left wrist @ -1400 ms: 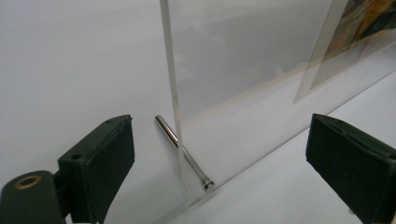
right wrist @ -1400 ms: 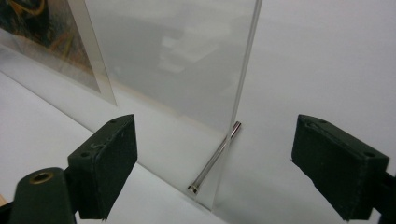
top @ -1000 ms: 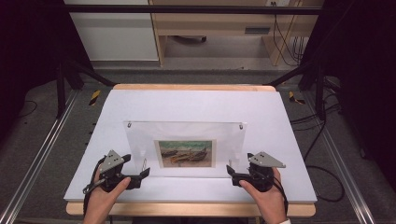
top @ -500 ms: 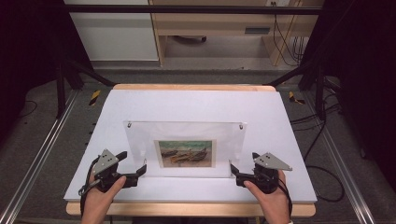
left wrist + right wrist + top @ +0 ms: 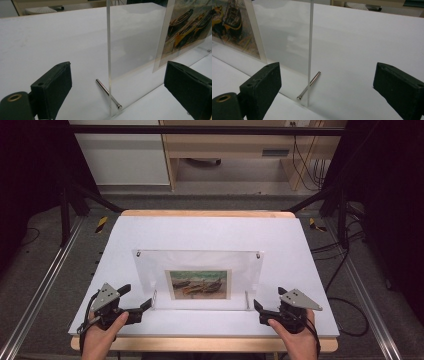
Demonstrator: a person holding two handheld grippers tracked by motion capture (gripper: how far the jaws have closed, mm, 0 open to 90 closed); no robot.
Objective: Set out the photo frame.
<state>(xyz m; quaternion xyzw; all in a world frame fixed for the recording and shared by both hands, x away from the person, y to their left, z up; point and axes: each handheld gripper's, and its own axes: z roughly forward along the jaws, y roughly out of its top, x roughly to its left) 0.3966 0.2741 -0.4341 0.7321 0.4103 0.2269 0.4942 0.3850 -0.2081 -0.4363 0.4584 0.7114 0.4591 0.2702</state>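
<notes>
We see a lab: a white table inside black framing, floor rails, loose cables, plain cabinets behind.

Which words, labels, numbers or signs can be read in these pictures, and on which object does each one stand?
None can be read.
The picture inside the clear acrylic frame shows painted boats, with no legible writing.
The left gripper and the right gripper carry no visible label.
The white table bears no marking.

Boat print cropped by frame edge.
</notes>
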